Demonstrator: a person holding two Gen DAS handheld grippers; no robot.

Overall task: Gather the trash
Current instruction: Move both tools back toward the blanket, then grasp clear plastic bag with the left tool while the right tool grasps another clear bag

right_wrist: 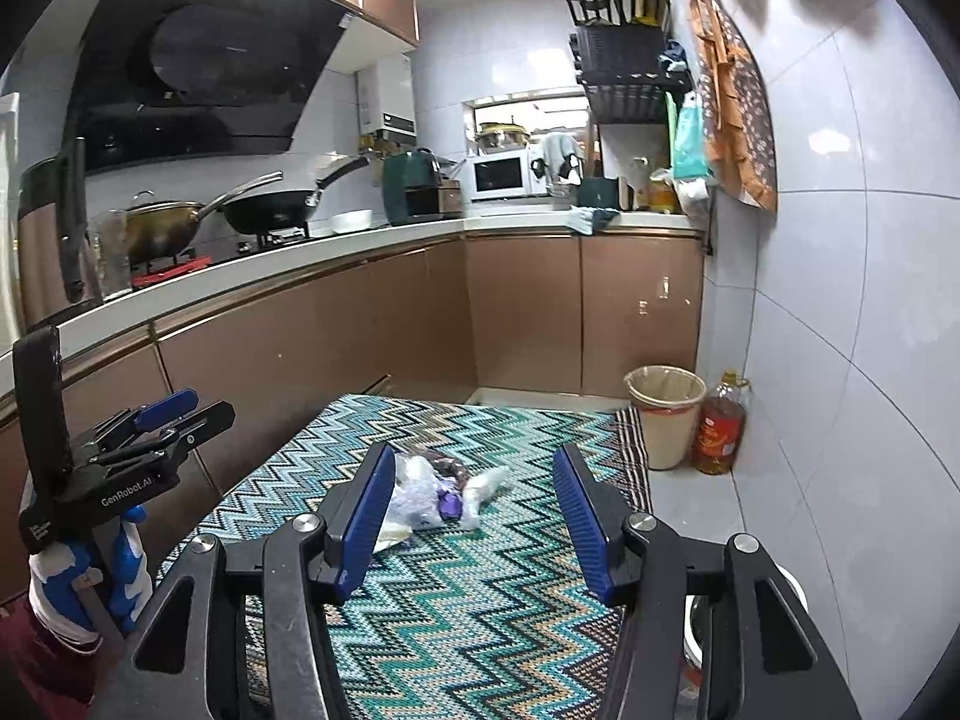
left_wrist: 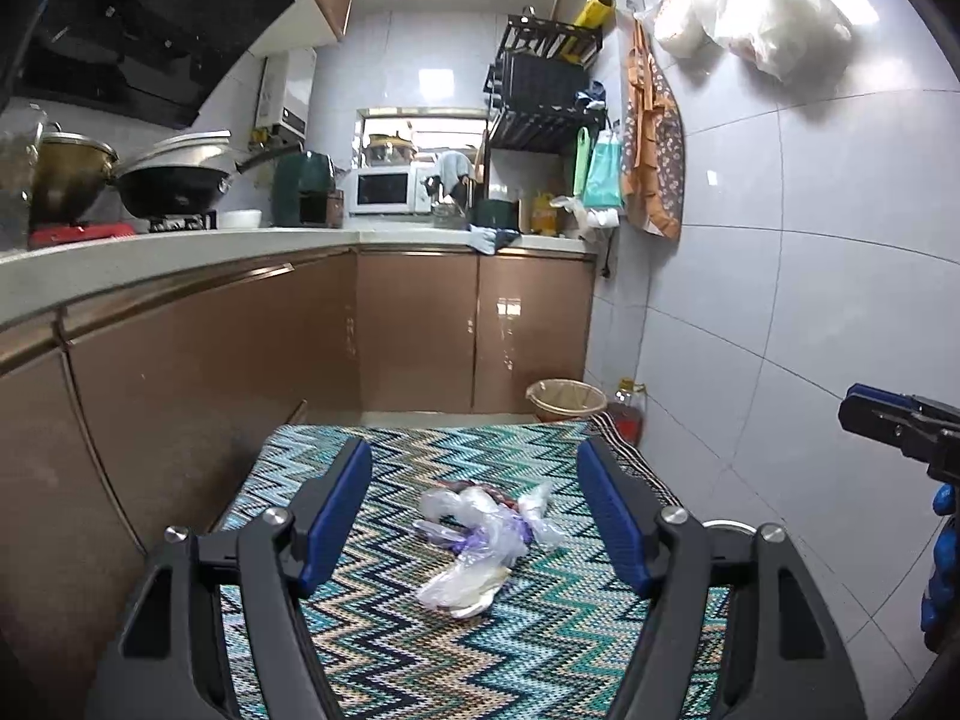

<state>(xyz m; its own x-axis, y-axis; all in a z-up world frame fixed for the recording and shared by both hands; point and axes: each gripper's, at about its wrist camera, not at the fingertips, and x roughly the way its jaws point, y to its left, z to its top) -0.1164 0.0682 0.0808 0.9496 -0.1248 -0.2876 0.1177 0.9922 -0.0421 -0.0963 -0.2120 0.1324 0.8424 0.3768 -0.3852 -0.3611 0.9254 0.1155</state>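
A heap of crumpled clear and purple plastic bags (left_wrist: 480, 534) lies on the zigzag rug (left_wrist: 420, 648). My left gripper (left_wrist: 474, 480) is open and empty, held above the rug with the heap between and beyond its blue fingers. My right gripper (right_wrist: 471, 486) is open and empty, with the same heap (right_wrist: 441, 501) ahead, partly hidden by its left finger (right_wrist: 363, 516). A beige trash bin (right_wrist: 665, 414) with a liner stands at the rug's far right corner; it also shows in the left wrist view (left_wrist: 567, 399).
An oil bottle (right_wrist: 720, 426) stands beside the bin against the tiled wall. Brown cabinets (left_wrist: 414, 324) run along the left and far side under a cluttered counter (left_wrist: 180, 246). The other gripper shows at each view's edge (right_wrist: 138, 450).
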